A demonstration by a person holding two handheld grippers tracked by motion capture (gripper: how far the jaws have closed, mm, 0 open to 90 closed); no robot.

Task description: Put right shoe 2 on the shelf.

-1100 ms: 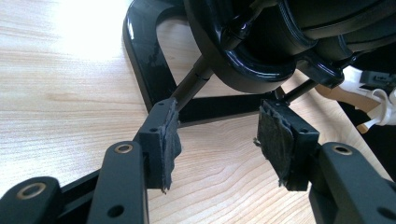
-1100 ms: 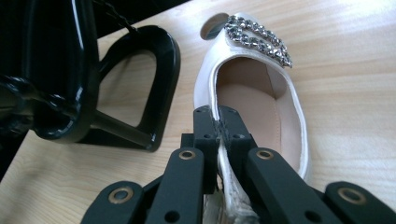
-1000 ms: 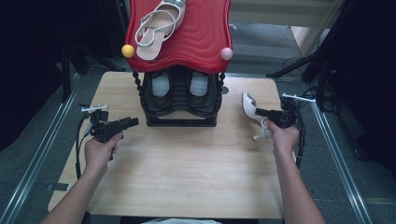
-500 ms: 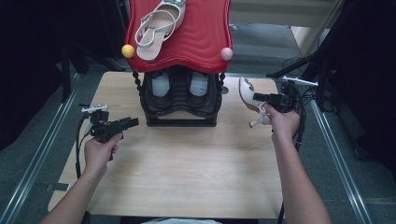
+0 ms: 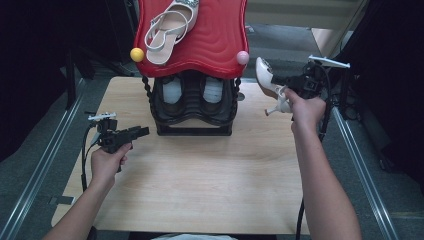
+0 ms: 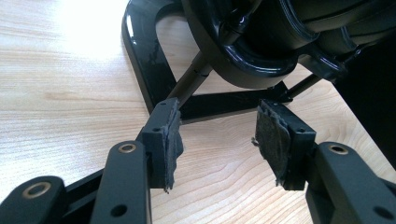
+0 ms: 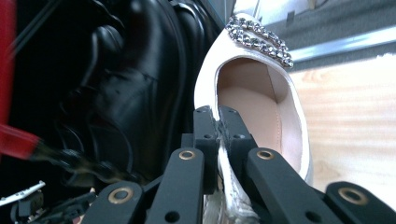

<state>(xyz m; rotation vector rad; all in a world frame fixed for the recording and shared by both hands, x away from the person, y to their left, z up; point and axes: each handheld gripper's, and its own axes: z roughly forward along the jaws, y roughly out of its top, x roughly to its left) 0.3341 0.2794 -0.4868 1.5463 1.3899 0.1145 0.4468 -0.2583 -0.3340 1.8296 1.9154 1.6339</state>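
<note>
A white high-heeled shoe [image 5: 266, 78] with a jewelled toe hangs in the air at the right of the shoe rack, heel down. My right gripper [image 5: 283, 85] is shut on its side wall; the right gripper view has both pads pinching the shoe's [image 7: 261, 107] edge under my right gripper [image 7: 218, 122]. The matching white sandal [image 5: 170, 27] lies on the rack's red top shelf [image 5: 215, 40]. A black pair [image 5: 192, 95] sits on the lower shelf. My left gripper [image 5: 145, 131] stands open over the table, left of the rack's base, and the left gripper [image 6: 217, 135] holds nothing.
The black rack frame [image 6: 154, 70] stands at the back middle of the wooden table [image 5: 200, 180]. A yellow knob [image 5: 136, 54] and a pink knob [image 5: 242, 57] mark the red shelf's front corners. Metal rails run along both table sides.
My right gripper has lifted the white shoe off the table, up toward the red shelf's right corner. The left hand has stayed where it was.
</note>
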